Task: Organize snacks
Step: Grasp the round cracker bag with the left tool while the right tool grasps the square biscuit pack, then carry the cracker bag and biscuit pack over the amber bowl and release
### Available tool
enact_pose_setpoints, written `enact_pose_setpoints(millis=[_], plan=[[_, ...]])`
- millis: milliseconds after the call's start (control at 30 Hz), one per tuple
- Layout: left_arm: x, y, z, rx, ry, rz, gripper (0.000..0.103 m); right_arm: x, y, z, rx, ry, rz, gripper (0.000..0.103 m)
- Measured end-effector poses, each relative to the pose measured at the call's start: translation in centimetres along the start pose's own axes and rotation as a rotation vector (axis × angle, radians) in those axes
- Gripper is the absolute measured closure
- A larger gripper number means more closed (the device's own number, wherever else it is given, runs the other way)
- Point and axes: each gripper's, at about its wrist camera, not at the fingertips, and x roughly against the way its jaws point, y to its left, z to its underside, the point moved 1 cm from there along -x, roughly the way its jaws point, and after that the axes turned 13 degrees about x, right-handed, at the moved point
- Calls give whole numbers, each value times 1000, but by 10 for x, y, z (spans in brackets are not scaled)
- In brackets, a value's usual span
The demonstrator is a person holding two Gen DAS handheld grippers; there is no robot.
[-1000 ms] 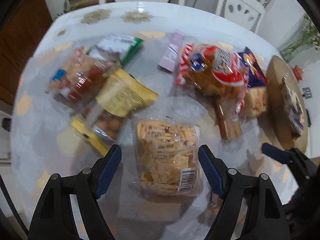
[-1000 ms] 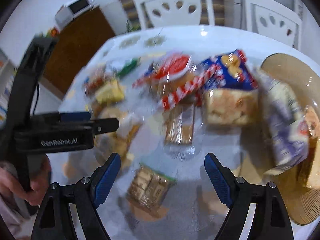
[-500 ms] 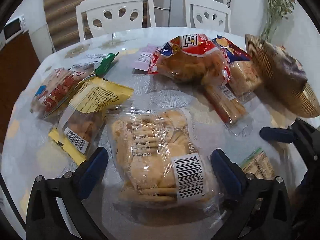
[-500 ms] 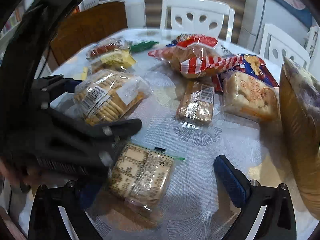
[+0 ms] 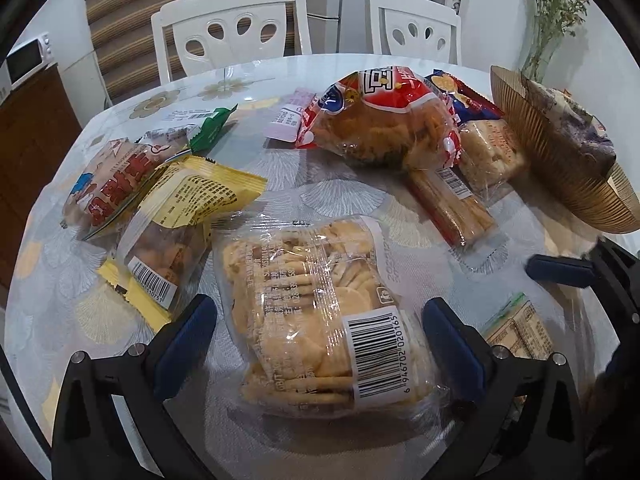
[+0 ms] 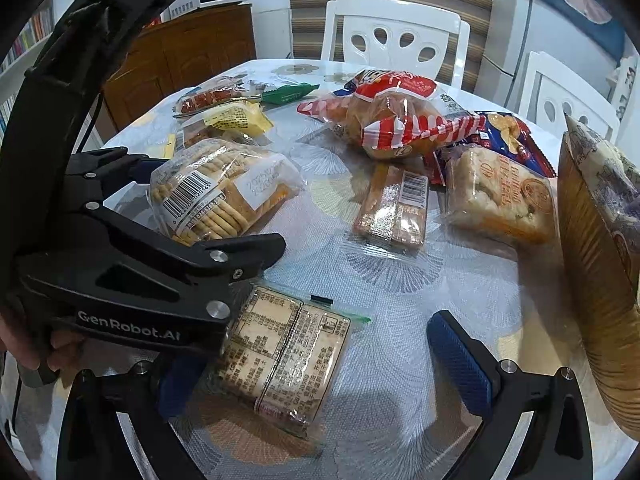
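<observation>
With both sets of jaws held wide apart, the left gripper (image 5: 320,344) straddles the round cracker pack (image 5: 316,312) and the right gripper (image 6: 320,364) the square biscuit pack (image 6: 280,356), so closing is judged to be called for next, then carrying to the basket (image 5: 560,168) at two o'clock

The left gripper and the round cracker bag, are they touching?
Apart. In the left wrist view the left gripper straddles the cracker bag, with tablecloth showing beside both pads.

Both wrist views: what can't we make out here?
- Right wrist view: the left gripper covers the near corner of the flat cracker pack and the right gripper's left pad.
- Both views: the gold basket is cut off by the frame edge; its contents are mostly hidden.
- Left wrist view: the pink packet print is too small to read.
</observation>
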Motion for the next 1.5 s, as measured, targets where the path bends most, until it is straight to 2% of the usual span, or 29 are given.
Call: enact_pose_setpoints(millis=[100, 200, 233, 300, 367, 400, 433, 467, 500, 533, 633, 767, 900, 1000, 1067, 1233, 1333, 1500], plan=[[0, 0, 1, -4, 1, 1, 0, 2, 3, 3, -35, 12, 31, 0], [0, 0, 0, -10, 1, -9, 0, 0, -1, -2, -62, 54, 14, 0], [0, -1, -1, -10, 3, -12, 0, 0, -2, -4, -61, 68, 6, 4], [-1, -2, -2, -9, 12, -20, 0, 4, -4, -5, -40, 74, -6, 15], [-2, -4, -5, -9, 35, -39, 0, 9, -6, -6, -25, 79, -22, 36], [-3, -5, -7, 7, 67, -54, 0, 12, -7, -7, -18, 79, -34, 43], [-2, -6, -9, 18, 97, -61, 5, 14, -8, -8, -11, 77, -47, 57], [1, -7, -12, 22, 111, -49, 14, 15, -8, -9, -4, 79, -58, 59], [6, -8, -13, 12, 90, -43, 40, 15, -9, -10, 1, 83, -67, 59], [9, -11, -14, -9, 90, -35, 44, 15, -10, -10, 6, 83, -78, 59], [12, -14, -10, -63, 106, -51, 45, 19, -15, -8, -6, 77, -114, 60], [18, -5, -6, 1, 125, -57, 45, 23, -20, -2, -34, 74, -164, 60], [23, -2, 1, 6, 134, -70, 45, 28, -24, 4, -67, 71, -202, 60], [31, 4, 2, 52, 135, -65, 45, 37, -26, 4, -81, 53, -216, 60], [38, 10, -2, 100, 123, -58, 45, 46, -29, 3, -85, 28, -223, 60], [51, 13, -19, 132, 90, -96, 45, 73, -43, -4, -105, -48, -224, 60], [57, 10, -36, 133, 66, -157, 45, 95, -60, -11, -123, -107, -204, 60], [72, -11, -73, 101, 15, -129, 45, 123, -97, -25, -146, -170, -163, 60]])
